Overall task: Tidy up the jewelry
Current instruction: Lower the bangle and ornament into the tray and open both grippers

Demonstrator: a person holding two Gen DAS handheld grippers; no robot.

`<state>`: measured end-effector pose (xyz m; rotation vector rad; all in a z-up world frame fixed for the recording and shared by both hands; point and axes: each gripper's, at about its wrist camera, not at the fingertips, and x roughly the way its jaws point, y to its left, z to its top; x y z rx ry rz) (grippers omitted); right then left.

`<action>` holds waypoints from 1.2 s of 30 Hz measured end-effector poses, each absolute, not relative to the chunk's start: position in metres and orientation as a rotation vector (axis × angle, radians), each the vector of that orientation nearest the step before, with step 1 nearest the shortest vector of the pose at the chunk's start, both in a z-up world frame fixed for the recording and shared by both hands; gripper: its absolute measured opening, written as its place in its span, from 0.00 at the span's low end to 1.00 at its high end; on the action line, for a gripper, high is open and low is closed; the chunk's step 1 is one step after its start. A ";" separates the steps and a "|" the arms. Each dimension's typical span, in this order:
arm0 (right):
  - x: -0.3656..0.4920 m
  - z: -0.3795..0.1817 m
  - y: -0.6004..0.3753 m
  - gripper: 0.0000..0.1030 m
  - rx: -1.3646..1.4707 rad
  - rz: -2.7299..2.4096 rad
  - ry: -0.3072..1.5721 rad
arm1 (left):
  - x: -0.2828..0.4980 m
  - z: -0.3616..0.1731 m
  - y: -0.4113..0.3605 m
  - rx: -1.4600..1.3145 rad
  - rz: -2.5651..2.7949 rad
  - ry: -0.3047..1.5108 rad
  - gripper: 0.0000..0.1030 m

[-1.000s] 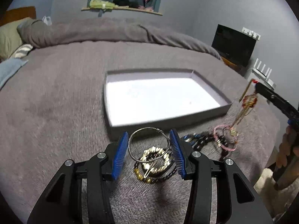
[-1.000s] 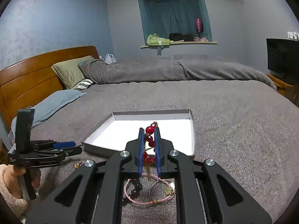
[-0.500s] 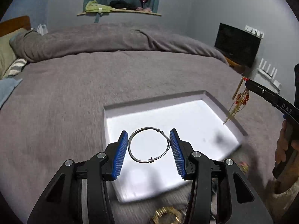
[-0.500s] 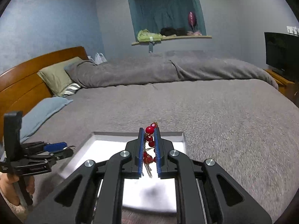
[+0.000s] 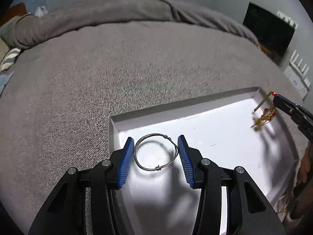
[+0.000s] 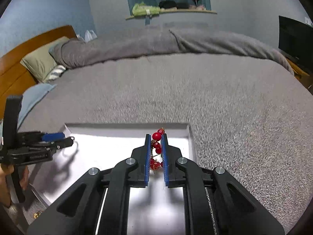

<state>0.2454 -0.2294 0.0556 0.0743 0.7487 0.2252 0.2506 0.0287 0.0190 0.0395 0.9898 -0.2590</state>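
Note:
My left gripper (image 5: 156,144) is shut on a thin silver wire bangle (image 5: 156,153), pressed between its blue pads and held over the near left part of the white tray (image 5: 113,125). My right gripper (image 6: 156,140) is shut on a red bead and gold chain piece (image 6: 156,136), held over the tray's far right part (image 6: 190,137). In the left wrist view the right gripper (image 5: 273,99) shows at the right with the red and gold piece (image 5: 263,117) dangling. The left gripper also shows in the right wrist view (image 6: 66,141).
The tray lies on a grey bedspread (image 5: 97,68). A rolled grey duvet (image 6: 156,43) and pillows (image 6: 39,62) lie at the far side. A little more jewelry lies on the bed beside the tray (image 6: 37,214). A dark TV (image 5: 268,31) stands at the right.
Both grippers moved forward from the jewelry pile to over the tray, carrying the bangle and the red bead piece. The pile has dropped out of the left view.

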 end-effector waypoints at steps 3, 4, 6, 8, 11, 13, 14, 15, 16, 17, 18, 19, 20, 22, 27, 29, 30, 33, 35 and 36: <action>0.252 0.044 -0.230 0.10 0.082 0.228 0.818 | 0.255 0.013 0.025 0.070 -0.251 1.021 0.46; 0.252 0.041 -0.230 0.10 0.085 0.227 0.830 | 0.256 0.011 0.025 0.073 -0.250 1.029 0.47; 0.252 0.039 -0.231 0.10 0.091 0.223 0.844 | 0.256 0.009 0.023 0.086 -0.251 1.036 0.47; 0.253 0.039 -0.230 0.10 0.090 0.216 0.848 | 0.256 0.007 0.022 0.101 -0.250 1.042 0.47; 0.253 0.037 -0.230 0.10 0.100 0.217 0.861 | 0.258 0.005 0.022 0.115 -0.257 1.052 0.47; 0.253 0.037 -0.231 0.10 0.115 0.228 0.863 | 0.260 0.004 0.023 0.124 -0.259 1.051 0.47; 0.253 0.038 -0.230 0.10 0.112 0.227 0.862 | 0.260 0.003 0.023 0.127 -0.260 1.052 0.47; 0.253 0.038 -0.231 0.10 0.113 0.227 0.860 | 0.259 0.003 0.021 0.128 -0.260 1.052 0.47; 0.253 0.038 -0.231 0.10 0.116 0.228 0.860 | 0.260 0.003 0.021 0.129 -0.260 1.052 0.47; 0.253 0.038 -0.231 0.10 0.119 0.228 0.859 | 0.261 0.003 0.021 0.129 -0.260 1.052 0.47; 0.253 0.038 -0.232 0.10 0.123 0.230 0.858 | 0.259 0.004 0.020 0.129 -0.260 1.053 0.47; 0.253 0.038 -0.234 0.12 0.134 0.234 0.856 | 0.260 0.004 0.018 0.127 -0.262 1.053 0.49; 0.253 0.039 -0.235 0.16 0.144 0.235 0.855 | 0.260 0.004 0.017 0.126 -0.267 1.053 0.50; 0.252 0.040 -0.239 0.26 0.163 0.237 0.849 | 0.259 0.006 0.016 0.136 -0.264 1.040 0.56; 0.247 0.048 -0.244 0.47 0.194 0.252 0.815 | 0.254 0.014 0.017 0.134 -0.252 0.992 0.62; 0.242 0.052 -0.246 0.54 0.204 0.258 0.796 | 0.248 0.019 0.018 0.126 -0.242 0.950 0.64; 0.238 0.056 -0.246 0.56 0.210 0.262 0.778 | 0.245 0.022 0.018 0.122 -0.240 0.931 0.67; 0.227 0.066 -0.246 0.64 0.216 0.274 0.742 | 0.232 0.028 0.016 0.122 -0.235 0.891 0.71; 0.216 0.074 -0.247 0.80 0.232 0.287 0.711 | 0.222 0.034 0.013 0.126 -0.228 0.869 0.74; 0.212 0.077 -0.248 0.84 0.236 0.293 0.700 | 0.217 0.037 0.011 0.129 -0.228 0.855 0.76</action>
